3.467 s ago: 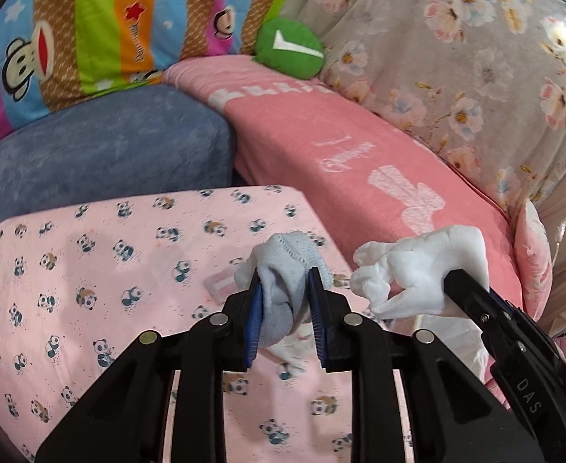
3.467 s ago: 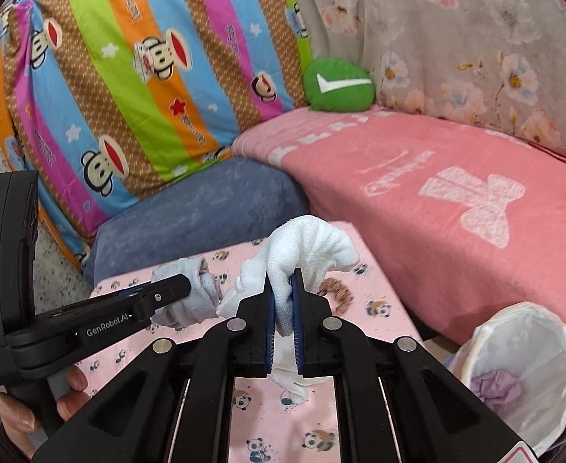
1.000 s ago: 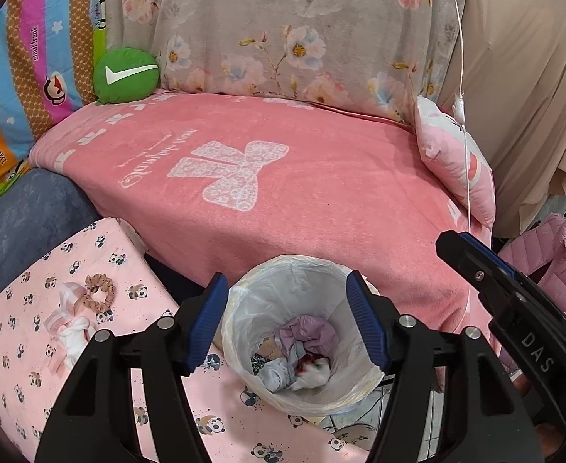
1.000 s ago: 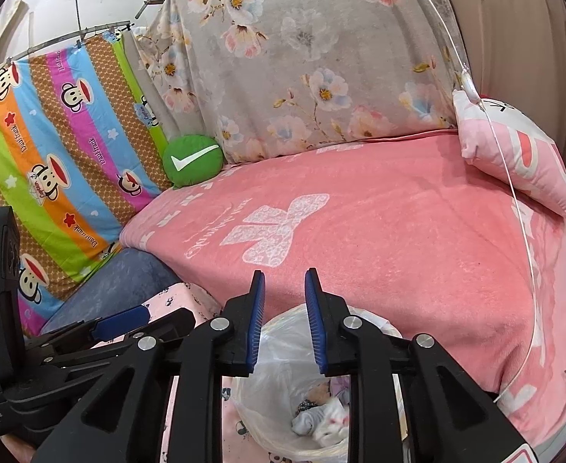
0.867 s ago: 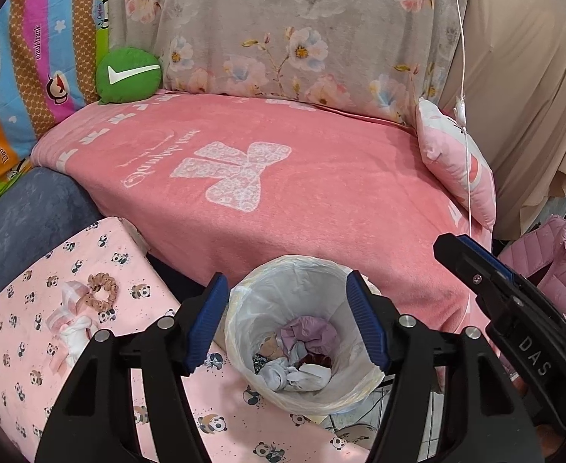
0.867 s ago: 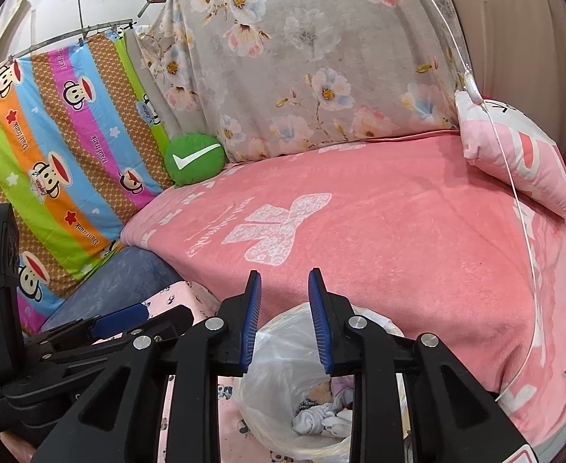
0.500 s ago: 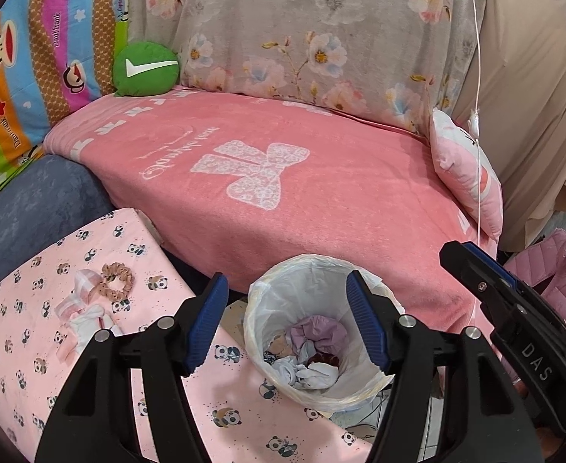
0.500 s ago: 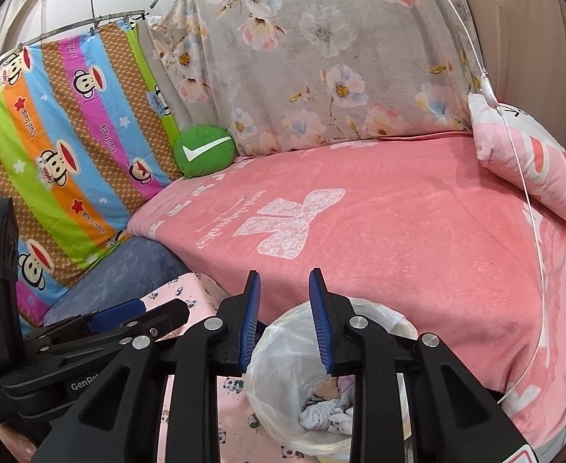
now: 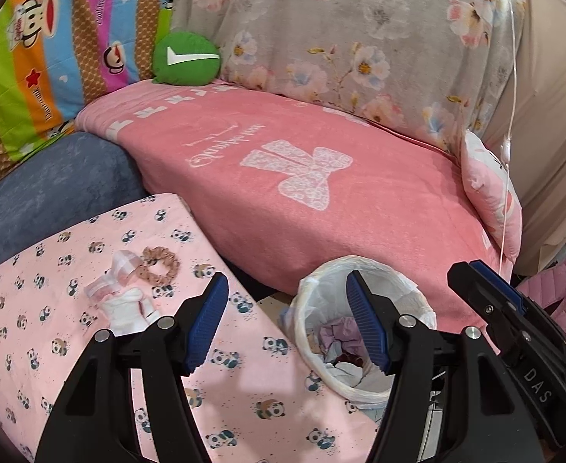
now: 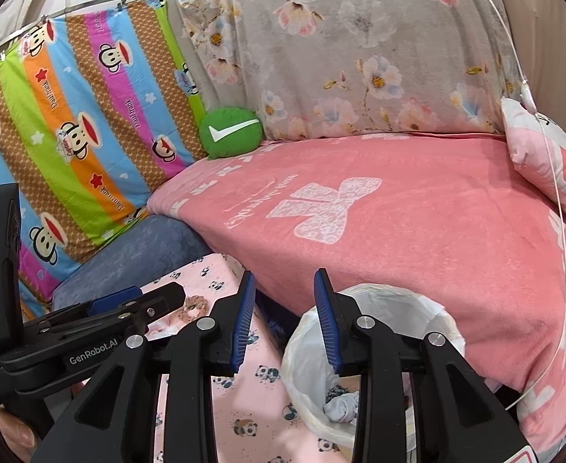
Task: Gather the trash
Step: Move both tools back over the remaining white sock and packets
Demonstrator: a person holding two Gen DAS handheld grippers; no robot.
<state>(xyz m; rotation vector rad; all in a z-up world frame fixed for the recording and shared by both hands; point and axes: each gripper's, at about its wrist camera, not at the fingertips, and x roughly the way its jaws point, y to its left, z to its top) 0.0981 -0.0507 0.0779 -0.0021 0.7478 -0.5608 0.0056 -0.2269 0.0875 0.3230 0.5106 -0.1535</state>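
Observation:
The white-lined trash bin (image 9: 309, 328) stands on the floor between the panda-print cloth and the pink sofa. Crumpled purple, white and grey-blue trash (image 9: 340, 337) lies inside it. My left gripper (image 9: 286, 289) is open and empty, hovering over the bin's left rim. My right gripper (image 10: 284, 289) is empty too, its jaws opening, just left of the bin (image 10: 402, 303). White and pink crumpled scraps (image 9: 124, 305) and a brown scrunchie (image 9: 162, 266) lie on the panda cloth (image 9: 240, 382), left of both grippers.
The pink sofa blanket (image 9: 321, 177) rises right behind the bin. A blue-grey cushion (image 9: 51, 185) borders the panda cloth at the back. A thin white cable (image 10: 553, 193) hangs over a pink pillow (image 10: 545, 162) at the right. A pink jacket (image 9: 553, 293) lies at the far right.
Both grippers earlier held wads, a grey-blue one and a white one; now both are empty. Over the last second both swung left from the bin, and the right jaws spread wider.

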